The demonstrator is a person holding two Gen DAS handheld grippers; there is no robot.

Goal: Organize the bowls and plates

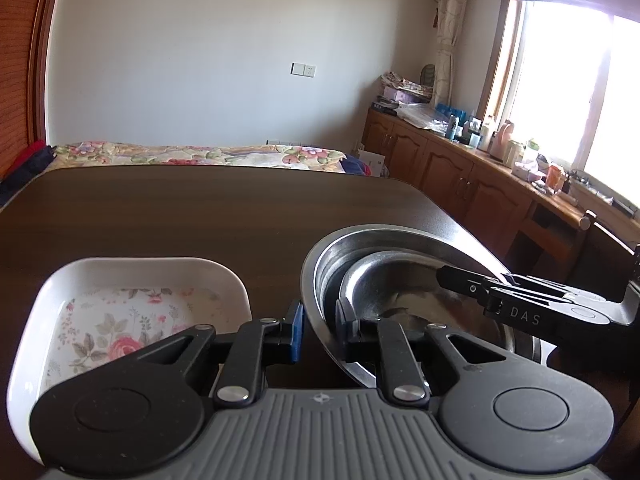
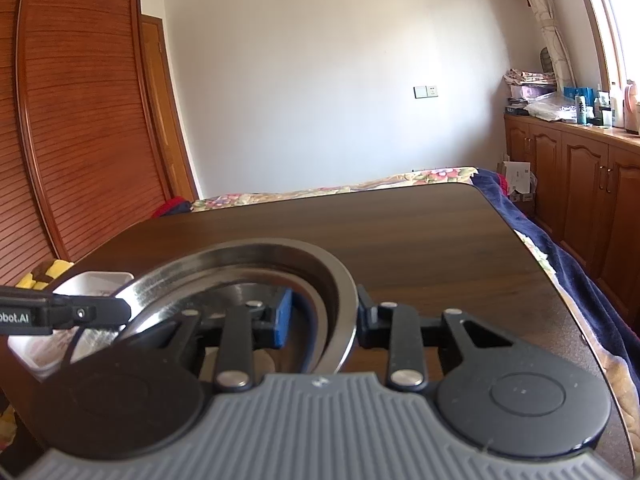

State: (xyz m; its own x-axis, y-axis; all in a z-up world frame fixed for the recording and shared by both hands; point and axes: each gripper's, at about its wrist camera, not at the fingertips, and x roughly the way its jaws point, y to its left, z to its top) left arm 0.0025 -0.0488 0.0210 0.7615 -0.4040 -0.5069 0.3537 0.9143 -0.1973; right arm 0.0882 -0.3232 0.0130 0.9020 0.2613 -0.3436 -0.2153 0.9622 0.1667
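A wide steel plate (image 1: 400, 236) sits at the right of the dark table (image 1: 200, 216), with a smaller steel bowl (image 1: 392, 280) nested inside it. My left gripper (image 1: 320, 324) straddles its left rim, blue pad outside and black pad inside, shut on the wall. The right gripper (image 1: 464, 288) reaches in from the right. In the right wrist view the right gripper (image 2: 324, 316) clamps the steel plate (image 2: 248, 252) at its right rim, blue pad inside. The left gripper (image 2: 120, 312) meets the opposite rim. A white square dish (image 1: 140, 276) with a rose pattern lies left of the plate.
The white dish (image 2: 96, 280) shows behind the left gripper. The table (image 2: 420, 240) stretches bare beyond the plate to its far rounded edge. A flowered bed lies behind it, wooden cabinets (image 1: 452, 176) with bottles along the right, a wardrobe (image 2: 80, 120) on the left.
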